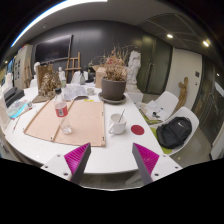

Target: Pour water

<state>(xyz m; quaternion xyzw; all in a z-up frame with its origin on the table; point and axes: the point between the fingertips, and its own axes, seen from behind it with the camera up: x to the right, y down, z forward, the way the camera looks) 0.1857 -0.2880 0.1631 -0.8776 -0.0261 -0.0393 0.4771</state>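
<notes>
Smooth matt white table (120,148); matt tan paper-like sheet (75,122); glossy white ceramic-looking mug (117,124); matt brown plant pot (114,89).

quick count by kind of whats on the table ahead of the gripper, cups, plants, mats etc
Cups: 2, a white cup and a clear cup
Red-labelled containers: 1
Potted plants: 1
Brown mats: 1
Red coasters: 1
Total: 6
The gripper is open, holding nothing, short of all of them.
</notes>
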